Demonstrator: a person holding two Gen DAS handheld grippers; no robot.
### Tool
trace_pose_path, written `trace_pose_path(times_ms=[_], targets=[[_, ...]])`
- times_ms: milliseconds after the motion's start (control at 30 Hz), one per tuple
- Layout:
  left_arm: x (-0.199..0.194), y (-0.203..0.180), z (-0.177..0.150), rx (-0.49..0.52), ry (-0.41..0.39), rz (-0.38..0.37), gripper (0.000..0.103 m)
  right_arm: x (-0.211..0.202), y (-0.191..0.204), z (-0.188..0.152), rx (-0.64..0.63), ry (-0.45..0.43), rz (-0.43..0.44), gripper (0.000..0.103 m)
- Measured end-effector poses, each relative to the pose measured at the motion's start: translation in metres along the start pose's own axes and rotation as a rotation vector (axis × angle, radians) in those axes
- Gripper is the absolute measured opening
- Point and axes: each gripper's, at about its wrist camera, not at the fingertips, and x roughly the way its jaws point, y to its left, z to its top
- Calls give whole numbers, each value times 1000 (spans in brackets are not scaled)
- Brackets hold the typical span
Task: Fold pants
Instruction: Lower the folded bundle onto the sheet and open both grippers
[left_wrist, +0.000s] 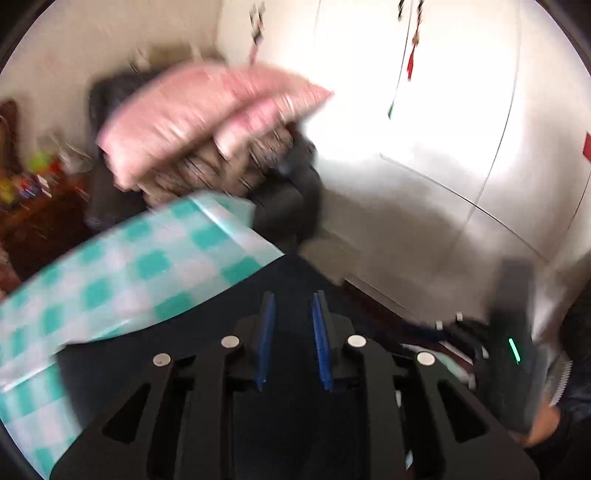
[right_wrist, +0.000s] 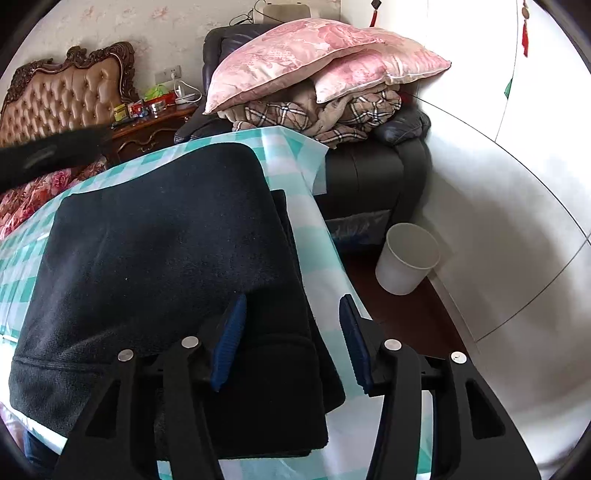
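**Folded pants on the table, both grippers empty**

Left wrist view, heavily blurred. Teal-and-white checked tablecloth fills the left side; the dark pants lie on it, reaching toward the table's right edge under the gripper. Left gripper: blue pads close together with a narrow gap, nothing between them, not pinching the cloth. Behind the table's far corner, a pink pillow on a plaid blanket. White wardrobe doors on the right. At the lower right edge, a dark device with a green light, too blurred to name, and part of a person's hand.

Right wrist view, sharp. Tufted headboard far left, wooden nightstand with small clutter beside it. Pants folded into a thick dark rectangle, lying flat on the checked tablecloth, near the table's right edge, layers stacked at the near right corner. Right gripper: jaws spread partway, left pad over the pants, right pad over the tablecloth strip at the edge, nothing clamped; contact with the fabric cannot be told. Past the far right corner, a dark leather armchair carrying the plaid blanket and two pink pillows. White wastebasket on the dark floor right of the table, beside the wardrobe.
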Motion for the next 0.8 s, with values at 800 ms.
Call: trace_pose_path(times_ms=[800], targets=[[40,16,-43,-177,155,64,21,0,3,-6,40,-4,-33,48]])
